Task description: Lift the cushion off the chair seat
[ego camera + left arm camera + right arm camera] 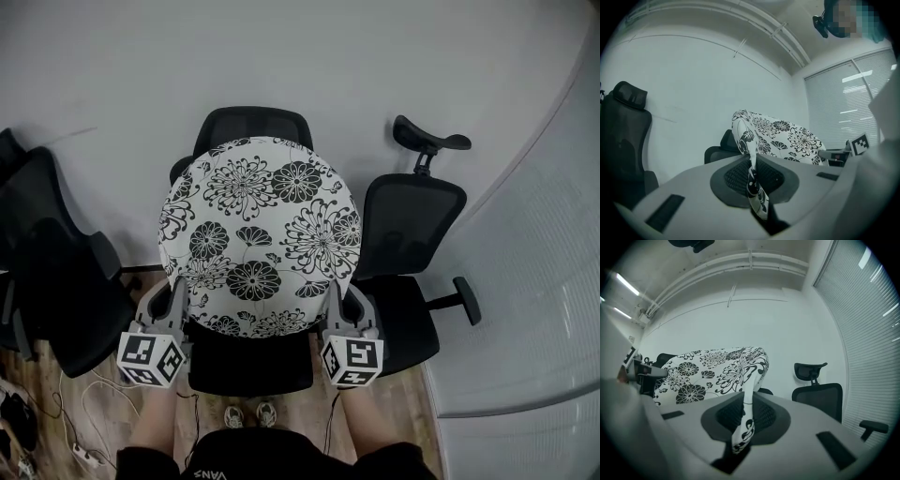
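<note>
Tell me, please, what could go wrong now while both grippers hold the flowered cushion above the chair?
1. The left gripper and the right gripper each pinch only a thin fold at the near edge of the cushion; the fabric might slip out.
2. Its far edge overlaps the chair's backrest in the head view and may catch on it.

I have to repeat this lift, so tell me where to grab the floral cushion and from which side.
Grip the cushion by its thin rim, left and right on the near side, coming from in front of the chair. Its body is too broad to pinch; the rim flattens, as the left gripper and right gripper show, each shut on it.
</note>
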